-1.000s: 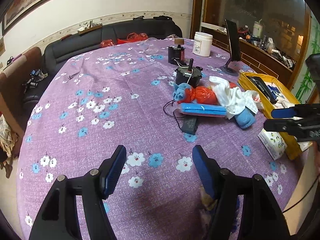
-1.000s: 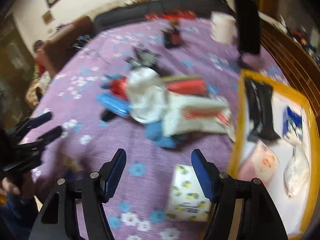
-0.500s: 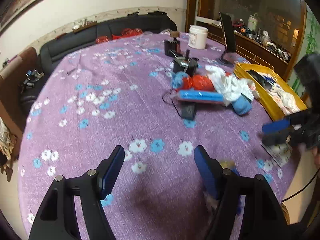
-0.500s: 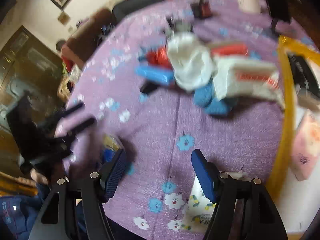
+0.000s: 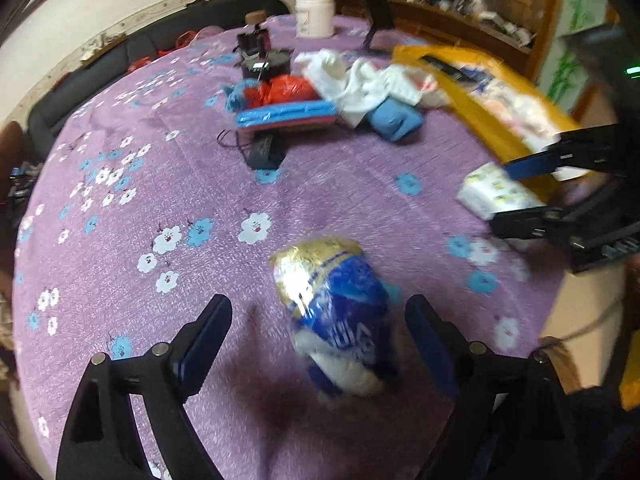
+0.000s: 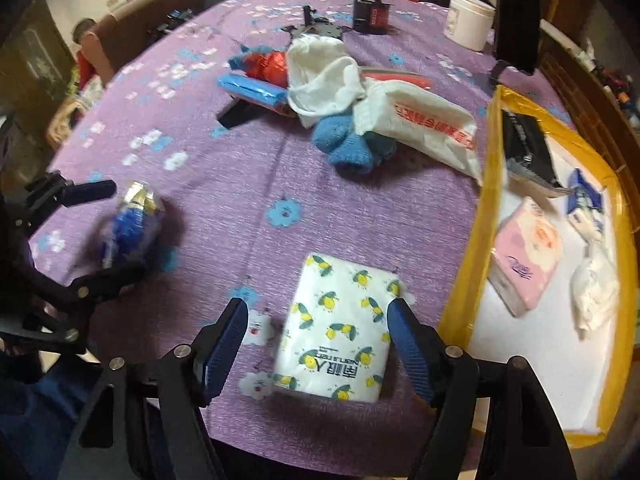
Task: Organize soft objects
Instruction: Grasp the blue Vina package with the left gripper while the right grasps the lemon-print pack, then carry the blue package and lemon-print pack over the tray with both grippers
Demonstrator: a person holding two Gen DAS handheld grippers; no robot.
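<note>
On the purple table (image 6: 360,208) lie two tissue packs: one lemon-print pack (image 6: 340,328) and one blue-and-gold pack (image 6: 132,224). The pile holds one white cloth (image 6: 324,80), one printed white bag (image 6: 424,124), one red bag (image 6: 268,66) and what looks like two blue knits (image 6: 348,148). One yellow tray (image 6: 472,248) carries one pink pack (image 6: 524,256) and one black pouch (image 6: 524,148). One white tub (image 6: 468,24) stands behind.

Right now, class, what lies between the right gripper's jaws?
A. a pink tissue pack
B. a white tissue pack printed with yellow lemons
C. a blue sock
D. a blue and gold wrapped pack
B: in the right wrist view the lemon-print tissue pack lies on the purple tablecloth between the right gripper, whose jaws are opening without pressing it.
</note>
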